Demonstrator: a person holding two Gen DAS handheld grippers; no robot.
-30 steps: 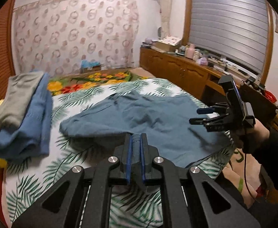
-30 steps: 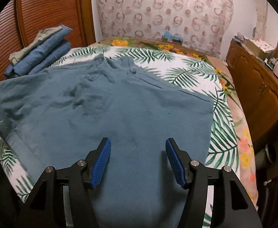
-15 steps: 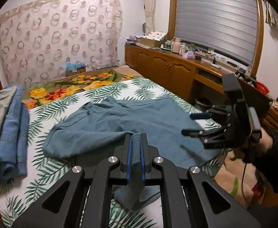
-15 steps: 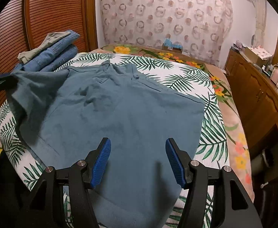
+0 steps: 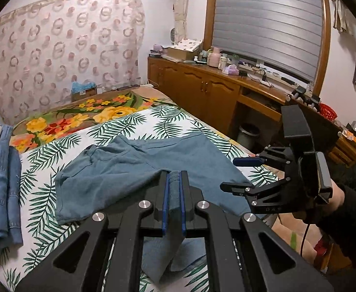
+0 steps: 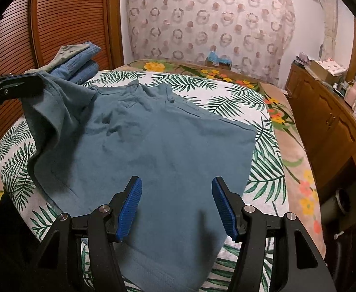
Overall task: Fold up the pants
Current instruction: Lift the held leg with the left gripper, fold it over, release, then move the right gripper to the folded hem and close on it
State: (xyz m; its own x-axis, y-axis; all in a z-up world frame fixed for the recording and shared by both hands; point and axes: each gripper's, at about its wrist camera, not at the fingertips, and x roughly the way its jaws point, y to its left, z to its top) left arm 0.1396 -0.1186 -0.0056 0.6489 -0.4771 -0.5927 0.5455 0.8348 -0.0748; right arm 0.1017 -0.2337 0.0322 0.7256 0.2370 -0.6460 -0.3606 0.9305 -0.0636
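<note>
Blue-grey pants lie spread on a bed with a palm-leaf sheet. My left gripper is shut on a corner of the pants and holds it lifted above the bed; in the right wrist view it shows at the left edge with cloth hanging from it. My right gripper is open and empty, hovering above the near part of the pants; it also shows in the left wrist view.
A stack of folded jeans and grey clothes lies at the bed's far left by a wooden slatted headboard. A wooden cabinet with clutter runs along the right side. A bin stands on the floor.
My left gripper has lifted its pants corner higher and carried it inward over the garment. The right gripper has stayed open above the near edge.
</note>
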